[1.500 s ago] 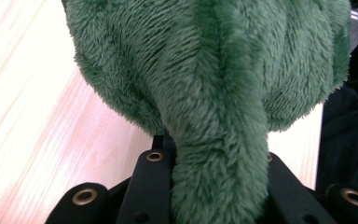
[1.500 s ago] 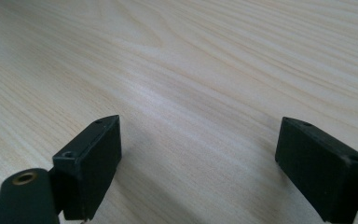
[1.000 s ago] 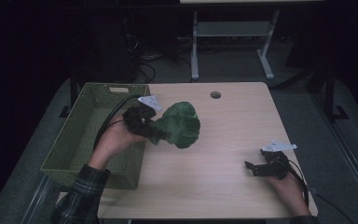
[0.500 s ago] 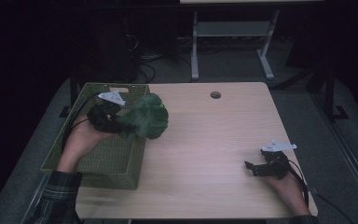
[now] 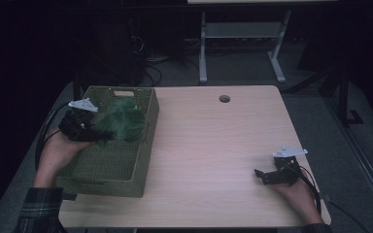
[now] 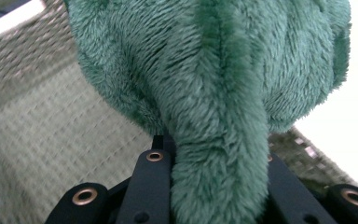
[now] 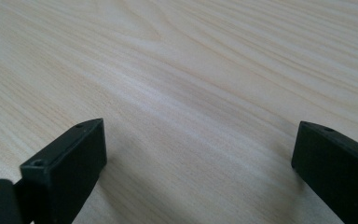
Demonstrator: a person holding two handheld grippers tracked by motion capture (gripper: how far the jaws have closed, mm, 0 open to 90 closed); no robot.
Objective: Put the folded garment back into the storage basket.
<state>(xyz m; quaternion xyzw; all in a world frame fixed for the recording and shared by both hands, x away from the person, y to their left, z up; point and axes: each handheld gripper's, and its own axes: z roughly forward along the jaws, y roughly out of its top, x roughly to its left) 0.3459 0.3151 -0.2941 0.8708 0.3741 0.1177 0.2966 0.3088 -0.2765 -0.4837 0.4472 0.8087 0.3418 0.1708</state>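
Nearest the camera, at the bench's (image 5: 209, 160) front right, the right hand-held gripper (image 5: 264, 175) is resting low on the bare wood in the person's right hand (image 5: 296, 194). Its jaws have just been opening and are now standing wide apart, released, with nothing between them but wood grain; the right gripper view (image 7: 196, 154) is showing the same empty gap.

Farther in, at the left, the left hand (image 5: 60, 153) is coming in over the near left of a woven green basket (image 5: 143, 145). The left hand-held gripper (image 5: 97, 136) is clenching a fold of a green plush toy (image 5: 121, 121). In the left gripper view, a thick tongue of the toy's fur (image 6: 219, 177) is running down between the black jaws, which are pressing it from both sides.

The toy is hanging over the basket's far half, inside its rim, above the woven floor (image 6: 51, 140) and apparently not yet lying on it.

Judging from this, the step in hand is setting the toy down in the basket. To do it well, the left hand should be lowering until the toy's bulk is settling on the basket floor, clear of the walls, before the jaws are letting go. The soft fur may be clinging to the pads, so opening fully and drawing straight back should be keeping the toy from being dragged out.

Beyond the basket, a small round hole (image 5: 224, 98) is sitting near the bench's far edge.
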